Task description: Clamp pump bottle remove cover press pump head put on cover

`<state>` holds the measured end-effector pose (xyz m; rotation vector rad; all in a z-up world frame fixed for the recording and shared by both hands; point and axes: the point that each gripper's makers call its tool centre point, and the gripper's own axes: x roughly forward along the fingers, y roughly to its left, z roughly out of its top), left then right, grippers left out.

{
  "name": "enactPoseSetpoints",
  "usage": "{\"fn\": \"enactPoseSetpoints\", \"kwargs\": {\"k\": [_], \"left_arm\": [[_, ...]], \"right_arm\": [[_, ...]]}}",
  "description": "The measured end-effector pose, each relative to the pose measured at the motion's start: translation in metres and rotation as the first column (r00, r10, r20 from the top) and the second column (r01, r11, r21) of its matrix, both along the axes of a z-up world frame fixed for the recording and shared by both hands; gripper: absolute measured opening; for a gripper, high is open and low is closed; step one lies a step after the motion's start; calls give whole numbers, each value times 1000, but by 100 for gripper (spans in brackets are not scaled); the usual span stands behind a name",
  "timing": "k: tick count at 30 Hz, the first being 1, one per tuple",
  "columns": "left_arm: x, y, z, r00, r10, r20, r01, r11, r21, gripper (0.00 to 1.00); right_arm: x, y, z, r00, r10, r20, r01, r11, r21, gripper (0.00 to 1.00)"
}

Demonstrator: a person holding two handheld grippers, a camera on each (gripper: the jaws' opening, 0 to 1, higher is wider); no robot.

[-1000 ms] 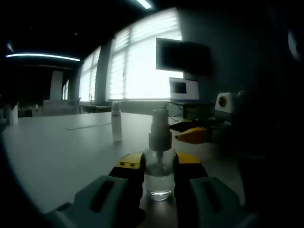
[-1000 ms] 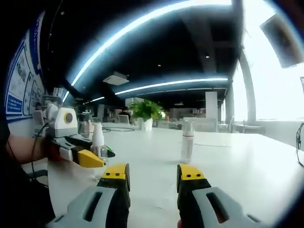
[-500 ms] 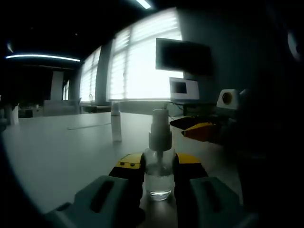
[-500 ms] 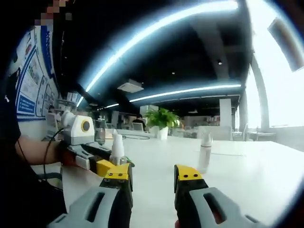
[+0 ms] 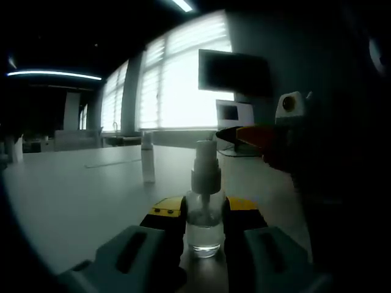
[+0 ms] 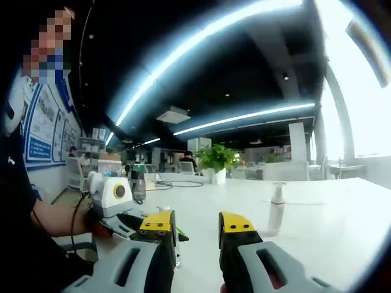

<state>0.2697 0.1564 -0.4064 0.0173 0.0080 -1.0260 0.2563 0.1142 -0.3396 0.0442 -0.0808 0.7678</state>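
Gripping the clear pump bottle (image 5: 204, 223) by its lower body, the left gripper (image 5: 203, 215) has its two yellow-tipped jaws pressed against the bottle's opposite sides; the bottle stands upright on the white table (image 5: 79, 195), its pump head (image 5: 206, 165) rising above the jaw tips, uncovered. Beyond it, further back on the table and well apart, stands the slim cover (image 5: 147, 163), upright. To the right in the left gripper view, the right gripper (image 5: 244, 137) enters at about the height of the pump head, its jaw tips pointing toward the bottle but not touching it. In the right gripper view, the right gripper (image 6: 194, 224) has its jaws spread with nothing between them; past its left jaw the left gripper (image 6: 137, 223) is seen held by a person's hand (image 6: 91, 221), the bottle mostly hidden behind the jaw. The cover (image 6: 277, 209) stands to the right on the table (image 6: 330, 213), and a potted plant (image 6: 216, 163) sits farther back.
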Motion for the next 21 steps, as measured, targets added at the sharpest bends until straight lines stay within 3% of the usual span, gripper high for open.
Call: {"fn": "enactPoseSetpoints", "kwargs": {"k": [4,11,21], "left_arm": [[-1,-1,0,1000,-1,-1,1,1000,0,15],[-3,-2,1,1000,-1,-2,1,1000,-1,15],[-2,-1,0,1000,-2,-3,2,1000,0,15]], "right_arm": [[-1,5,6,1000,19,-17,-19,1000,7,22],[1,11,12,999,45,-1,-45,997,-68,22],[0,26,29,990,137,-17,-138,973,-183,19]]}}
